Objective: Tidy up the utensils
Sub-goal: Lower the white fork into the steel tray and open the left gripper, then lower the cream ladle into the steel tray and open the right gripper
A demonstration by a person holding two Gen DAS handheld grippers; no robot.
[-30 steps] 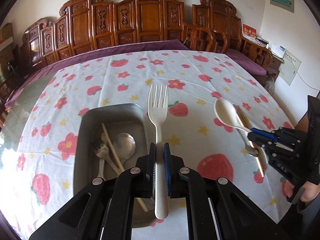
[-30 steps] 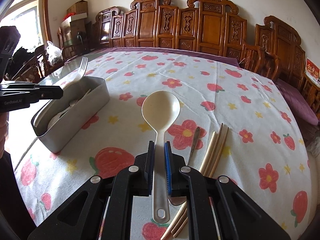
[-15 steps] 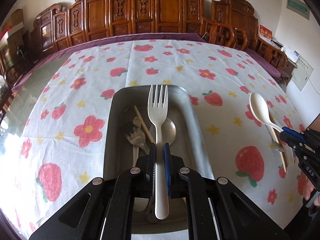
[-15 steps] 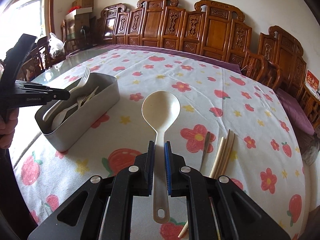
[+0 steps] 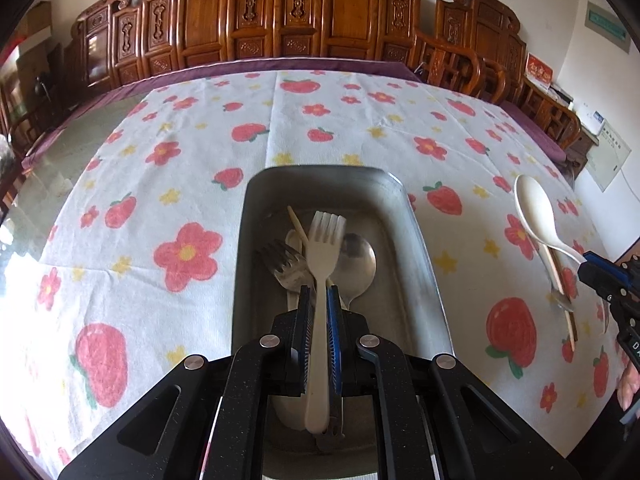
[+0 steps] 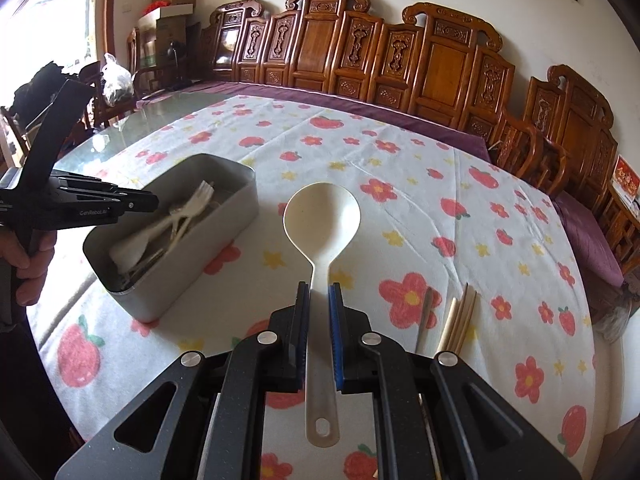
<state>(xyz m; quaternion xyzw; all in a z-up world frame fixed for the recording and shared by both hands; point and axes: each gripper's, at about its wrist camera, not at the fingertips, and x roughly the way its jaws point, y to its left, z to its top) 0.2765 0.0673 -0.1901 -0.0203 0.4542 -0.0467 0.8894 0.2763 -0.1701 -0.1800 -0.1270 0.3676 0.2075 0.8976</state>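
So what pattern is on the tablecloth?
The tablecloth is white with red flowers, strawberries and small yellow stars, clearest in the right wrist view.

A white tablecloth printed with red flowers, strawberries and yellow stars [image 5: 180,152] is lying across the glass-topped table [image 6: 160,110], leaving a bare glass strip showing at its far left. A row of carved reddish-brown wooden chairs [image 6: 360,52] is standing along the cream wall behind, with purple seat cushions [image 6: 592,236] just beside the table edge. Stacked cardboard boxes [image 6: 172,4] are sitting in the corner near the bright window
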